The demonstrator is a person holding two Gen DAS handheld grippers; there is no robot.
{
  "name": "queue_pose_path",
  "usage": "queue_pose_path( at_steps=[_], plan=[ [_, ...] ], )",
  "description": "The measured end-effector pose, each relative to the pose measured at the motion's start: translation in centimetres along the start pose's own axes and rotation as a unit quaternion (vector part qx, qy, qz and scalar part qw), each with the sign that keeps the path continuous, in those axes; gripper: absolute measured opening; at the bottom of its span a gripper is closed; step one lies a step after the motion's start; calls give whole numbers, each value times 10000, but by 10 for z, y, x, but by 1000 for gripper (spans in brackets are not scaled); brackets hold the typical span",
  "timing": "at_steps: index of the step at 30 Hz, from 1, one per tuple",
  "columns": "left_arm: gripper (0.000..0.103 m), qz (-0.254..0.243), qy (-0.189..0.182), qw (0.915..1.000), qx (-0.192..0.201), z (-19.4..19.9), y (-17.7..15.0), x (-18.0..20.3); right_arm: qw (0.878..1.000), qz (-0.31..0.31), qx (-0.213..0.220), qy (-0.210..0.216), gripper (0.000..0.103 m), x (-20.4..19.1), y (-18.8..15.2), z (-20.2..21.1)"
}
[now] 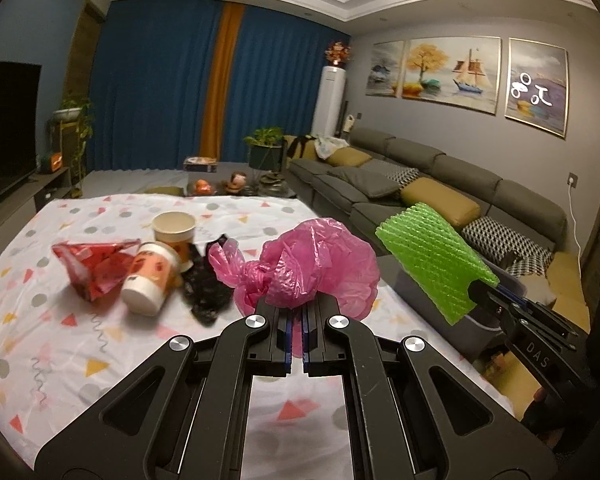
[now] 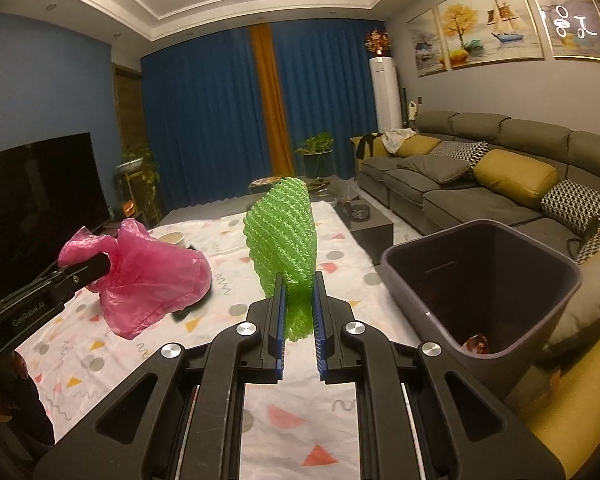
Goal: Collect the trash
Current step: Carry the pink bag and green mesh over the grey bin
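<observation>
My left gripper (image 1: 297, 304) is shut on a knotted pink plastic bag (image 1: 312, 268) and holds it above the table; the bag also shows in the right wrist view (image 2: 152, 276). My right gripper (image 2: 299, 284) is shut on a green foam net sleeve (image 2: 284, 236), held upright above the table's right side; the sleeve also shows in the left wrist view (image 1: 432, 260). A dark grey trash bin (image 2: 480, 288) stands open to the right of the table, with a small piece of trash at its bottom.
On the patterned tablecloth (image 1: 60, 320) lie a red foil wrapper (image 1: 92, 268), a tipped paper cup (image 1: 152, 280), an upright paper cup (image 1: 174, 232) and a black plastic bag (image 1: 206, 284). A grey sofa (image 2: 480, 184) runs along the right; a TV (image 2: 32, 208) stands left.
</observation>
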State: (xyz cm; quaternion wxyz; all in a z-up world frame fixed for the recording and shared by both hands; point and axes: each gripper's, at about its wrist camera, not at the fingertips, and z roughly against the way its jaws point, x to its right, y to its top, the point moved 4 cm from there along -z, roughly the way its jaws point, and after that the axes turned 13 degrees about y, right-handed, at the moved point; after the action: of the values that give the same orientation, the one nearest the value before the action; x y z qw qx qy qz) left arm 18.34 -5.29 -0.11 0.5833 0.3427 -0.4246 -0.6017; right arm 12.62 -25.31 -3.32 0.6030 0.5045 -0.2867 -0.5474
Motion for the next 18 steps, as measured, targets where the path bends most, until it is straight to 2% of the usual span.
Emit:
queue_pose_path(
  at_steps=[18],
  plan=[
    [2, -428, -589, 9973, 13, -25, 11, 81, 9973, -287, 280, -608, 13, 52, 6, 25]
  ],
)
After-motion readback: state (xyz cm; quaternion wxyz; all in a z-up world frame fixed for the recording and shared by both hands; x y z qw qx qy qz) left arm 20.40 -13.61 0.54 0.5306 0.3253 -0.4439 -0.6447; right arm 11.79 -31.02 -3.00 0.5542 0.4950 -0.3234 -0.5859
